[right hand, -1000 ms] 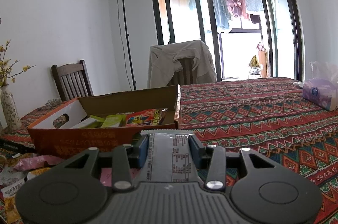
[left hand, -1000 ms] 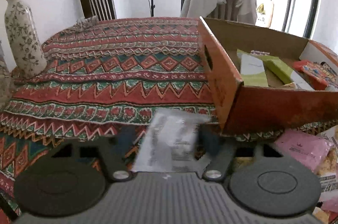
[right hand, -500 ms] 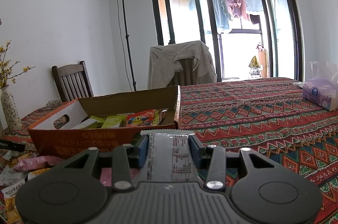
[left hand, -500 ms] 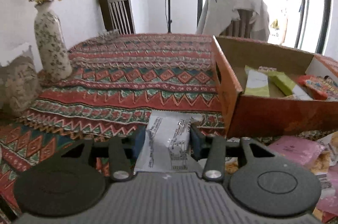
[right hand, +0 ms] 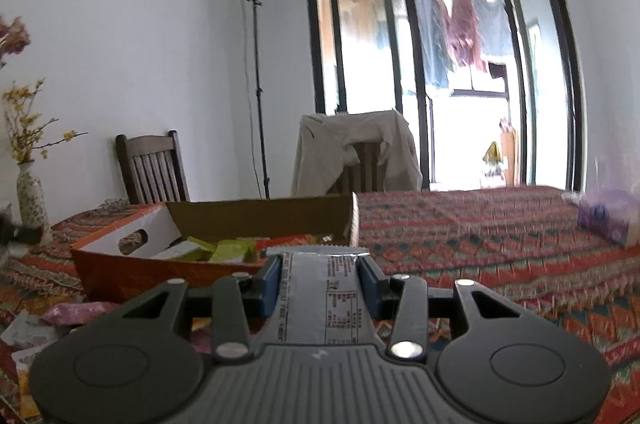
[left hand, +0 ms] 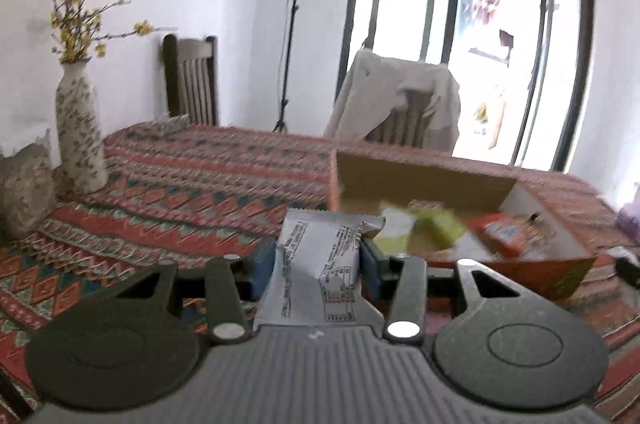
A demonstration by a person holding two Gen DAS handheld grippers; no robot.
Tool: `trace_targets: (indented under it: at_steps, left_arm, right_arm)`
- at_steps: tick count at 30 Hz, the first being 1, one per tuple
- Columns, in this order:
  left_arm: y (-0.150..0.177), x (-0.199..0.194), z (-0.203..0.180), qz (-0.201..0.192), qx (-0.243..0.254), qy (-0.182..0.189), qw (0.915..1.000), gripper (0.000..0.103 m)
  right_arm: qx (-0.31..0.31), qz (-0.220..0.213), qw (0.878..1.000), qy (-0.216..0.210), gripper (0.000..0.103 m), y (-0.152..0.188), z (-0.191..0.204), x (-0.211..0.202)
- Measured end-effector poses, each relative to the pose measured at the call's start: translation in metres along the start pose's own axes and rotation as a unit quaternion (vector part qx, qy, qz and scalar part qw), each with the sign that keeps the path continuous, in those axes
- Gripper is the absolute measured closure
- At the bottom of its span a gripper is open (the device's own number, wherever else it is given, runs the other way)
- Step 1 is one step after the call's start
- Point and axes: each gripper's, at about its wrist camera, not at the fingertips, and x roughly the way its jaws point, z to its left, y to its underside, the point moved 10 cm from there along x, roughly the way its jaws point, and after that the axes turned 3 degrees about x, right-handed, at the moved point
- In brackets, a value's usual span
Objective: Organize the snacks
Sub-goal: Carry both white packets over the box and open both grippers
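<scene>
Two packets held near the snack box

While the left gripper [left hand: 318, 266] clamps a white packet [left hand: 320, 264] above the patterned tablecloth [left hand: 192, 184], the cardboard box [left hand: 440, 184] sits just beyond it, holding green and red snacks. Over on the other side, the right gripper [right hand: 319, 284] pinches a silver packet [right hand: 320, 288] before that box [right hand: 256, 216]
</scene>
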Motion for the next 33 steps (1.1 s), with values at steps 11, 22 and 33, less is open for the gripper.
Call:
trace_targets:
  at_steps: [11, 22, 33]
  left_arm:
    - [-0.019, 0.015, -0.060, -0.019, -0.001, 0.051, 0.9985, 0.057]
    - [-0.045, 0.064, -0.090, -0.033, 0.001, 0.040, 0.9987, 0.057]
    - [-0.026, 0.101, -0.087, -0.023, 0.014, 0.025, 0.9993, 0.056]
  right_arm:
    - [-0.030, -0.002, 0.999, -0.031, 0.062, -0.041, 0.038, 0.023]
    - [-0.007, 0.018, 0.999, -0.034, 0.062, -0.070, 0.064, 0.099]
    - [-0.013, 0.036, 0.999, -0.024, 0.062, -0.035, 0.064, 0.133]
